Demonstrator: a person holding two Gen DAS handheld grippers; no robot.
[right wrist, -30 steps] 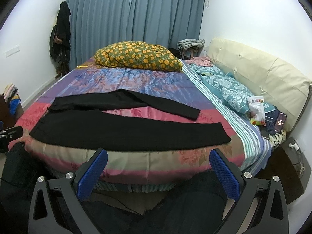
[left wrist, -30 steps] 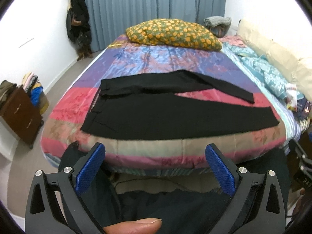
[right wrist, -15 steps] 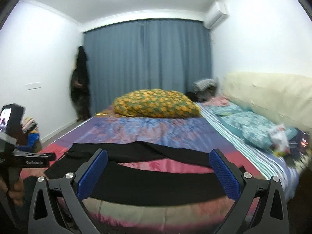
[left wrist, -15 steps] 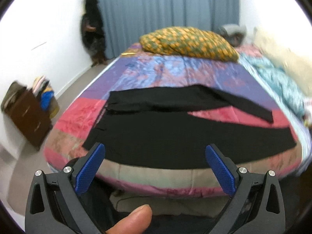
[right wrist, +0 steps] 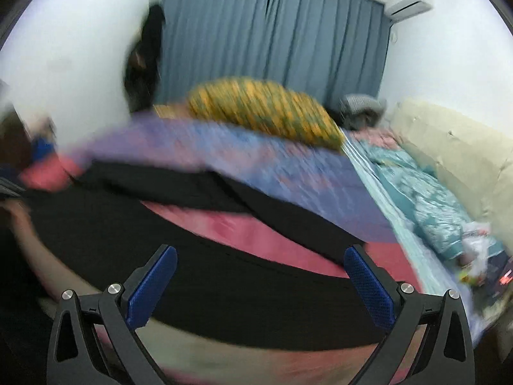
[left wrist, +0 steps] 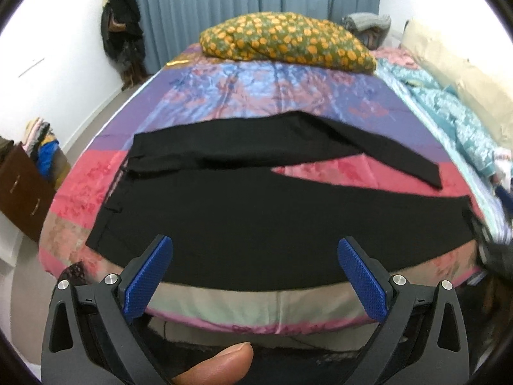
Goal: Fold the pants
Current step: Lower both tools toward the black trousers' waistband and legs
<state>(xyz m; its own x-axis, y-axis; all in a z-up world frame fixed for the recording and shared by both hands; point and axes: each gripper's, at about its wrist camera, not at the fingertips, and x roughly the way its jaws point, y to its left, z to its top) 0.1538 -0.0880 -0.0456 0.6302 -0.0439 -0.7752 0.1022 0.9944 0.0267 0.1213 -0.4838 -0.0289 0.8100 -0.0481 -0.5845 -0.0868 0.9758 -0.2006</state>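
Black pants (left wrist: 256,211) lie flat across the near half of the bed, waistband at the left, both legs running right; the far leg angles away with a strip of pink cover showing between them. My left gripper (left wrist: 255,256) hovers open just above the near edge of the pants, nothing between its blue pads (left wrist: 147,279). In the blurred right wrist view the same pants (right wrist: 224,272) fill the lower middle, and my right gripper (right wrist: 261,263) is open over the near leg, holding nothing. A thumb (left wrist: 218,365) shows at the bottom of the left wrist view.
The bed (left wrist: 288,96) has a purple, blue and pink cover. A yellow-flowered pillow (left wrist: 285,41) lies at its far end. Teal bedding (left wrist: 449,118) and a cream headboard (left wrist: 465,73) run along the right. A brown cabinet (left wrist: 22,192) with clothes stands left on the floor.
Both grippers have come closer to the bed and lower over the pants. The right wrist view swung down from the curtains and is motion-blurred. Both stay open.
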